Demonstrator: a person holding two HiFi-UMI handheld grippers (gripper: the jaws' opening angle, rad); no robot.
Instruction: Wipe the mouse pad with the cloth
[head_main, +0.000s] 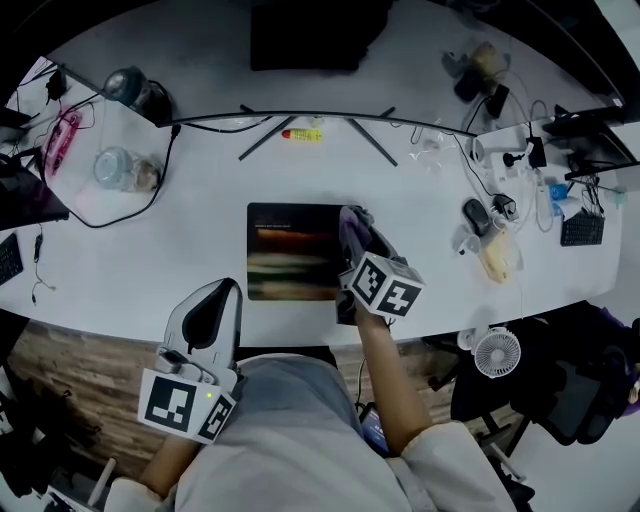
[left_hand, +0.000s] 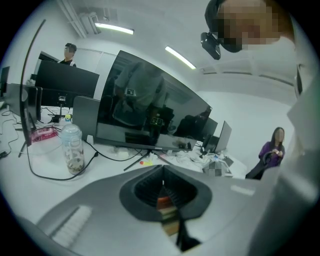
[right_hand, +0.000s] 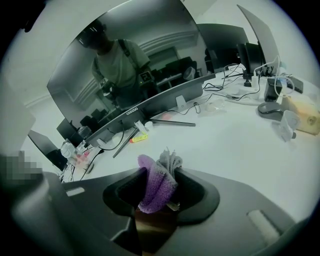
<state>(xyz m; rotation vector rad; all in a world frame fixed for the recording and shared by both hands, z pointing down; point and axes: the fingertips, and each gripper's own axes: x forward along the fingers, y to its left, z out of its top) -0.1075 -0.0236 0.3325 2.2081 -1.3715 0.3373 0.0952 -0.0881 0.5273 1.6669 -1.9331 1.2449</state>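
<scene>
The dark mouse pad (head_main: 293, 250), with blurred colour bands, lies on the white desk (head_main: 200, 240) in front of me. My right gripper (head_main: 357, 228) hangs over the pad's right edge, shut on a purple and grey cloth (head_main: 350, 224). In the right gripper view the cloth (right_hand: 157, 181) sits bunched between the jaws of the right gripper (right_hand: 159, 191), and a strip of the pad (right_hand: 149, 229) shows below them. My left gripper (head_main: 222, 292) is at the desk's near edge, left of the pad, apart from it. In its own view the left gripper (left_hand: 163, 189) has its jaws together with nothing between them.
A curved monitor's stand legs (head_main: 262, 137) and a yellow-red marker (head_main: 302, 134) lie behind the pad. A clear bottle (head_main: 120, 168) and black cable sit at the left. A computer mouse (head_main: 476, 215), cables and small items crowd the right. A small fan (head_main: 497, 352) stands below the desk edge.
</scene>
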